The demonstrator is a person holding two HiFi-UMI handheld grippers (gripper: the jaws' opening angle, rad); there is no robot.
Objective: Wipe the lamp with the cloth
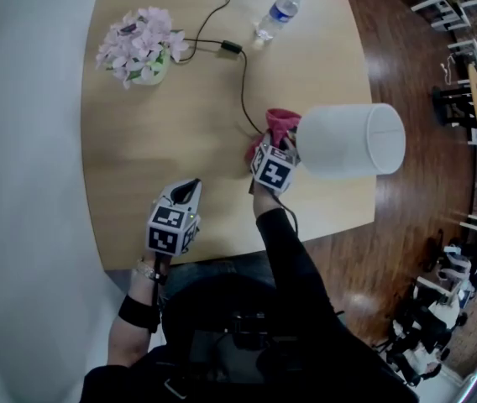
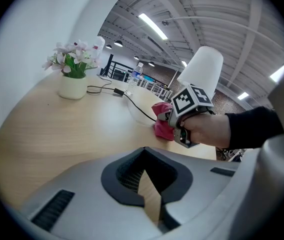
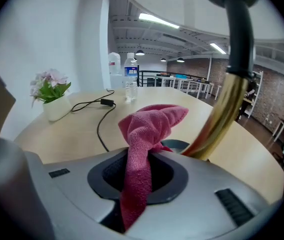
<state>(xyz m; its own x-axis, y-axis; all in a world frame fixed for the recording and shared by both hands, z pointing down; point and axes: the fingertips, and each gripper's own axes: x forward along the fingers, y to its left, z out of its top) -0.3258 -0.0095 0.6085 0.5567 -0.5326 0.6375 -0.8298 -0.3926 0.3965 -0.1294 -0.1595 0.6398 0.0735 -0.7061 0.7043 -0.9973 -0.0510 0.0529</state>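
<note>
Right gripper (image 3: 138, 183) clamping a crumpled pink terry cloth (image 3: 149, 129) beside a white-shaded, brass-stemmed lamp (image 1: 352, 139), left gripper (image 2: 149, 196) hovering over the pale wooden table (image 1: 138, 141), jaws together and empty.

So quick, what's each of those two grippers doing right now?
Left gripper: closed, holding nothing.
Right gripper: closed on the pink cloth.

crumpled pink cloth (image 1: 282, 124) beside white-shaded lamp (image 1: 352, 139)
</note>
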